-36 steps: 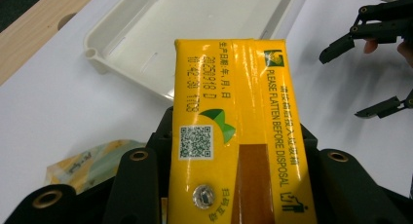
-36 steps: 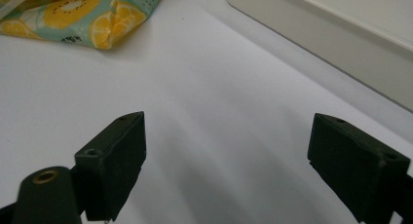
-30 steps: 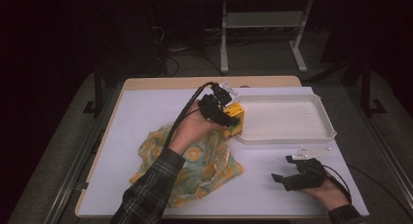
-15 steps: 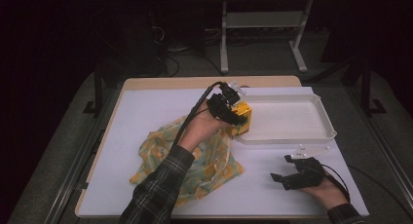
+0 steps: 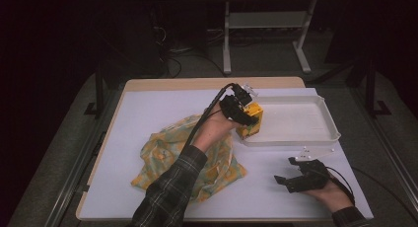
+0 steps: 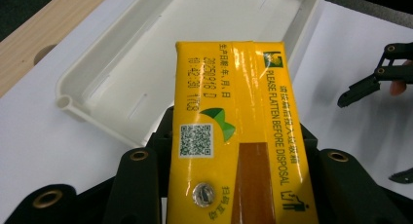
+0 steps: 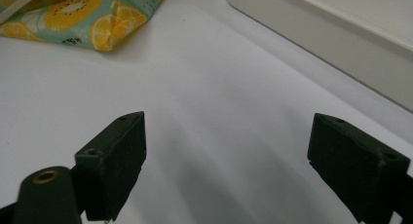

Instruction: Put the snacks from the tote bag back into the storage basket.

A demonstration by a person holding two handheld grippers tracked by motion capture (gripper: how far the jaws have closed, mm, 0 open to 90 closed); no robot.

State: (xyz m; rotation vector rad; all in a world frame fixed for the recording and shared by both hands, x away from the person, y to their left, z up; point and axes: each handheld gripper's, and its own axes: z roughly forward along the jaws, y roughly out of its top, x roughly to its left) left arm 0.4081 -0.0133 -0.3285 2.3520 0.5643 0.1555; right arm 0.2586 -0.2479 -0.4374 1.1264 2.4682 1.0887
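A yellow drink carton (image 5: 250, 120) (image 6: 238, 131) is clamped between the jaws of my left gripper (image 5: 245, 117) (image 6: 234, 170). It hangs over the near left corner of the white tray (image 5: 315, 137) (image 6: 112, 87). My right gripper (image 5: 292, 170) (image 7: 226, 160) rests low over the white table sheet at the front right, jaws wide apart with nothing between them. In the left gripper view the right gripper (image 6: 375, 83) shows farther off at the right edge.
A crumpled cloth with an orange-slice print (image 5: 167, 153) (image 7: 83, 14) lies on the sheet left of centre, under my left forearm. The tray's side wall (image 7: 341, 44) runs close ahead of the right gripper. A metal stand (image 5: 266, 24) is on the floor behind the table.
My left gripper has carried the carton to the right and a little lower, from beside the cloth to the tray's near left corner. The right gripper has stayed put.
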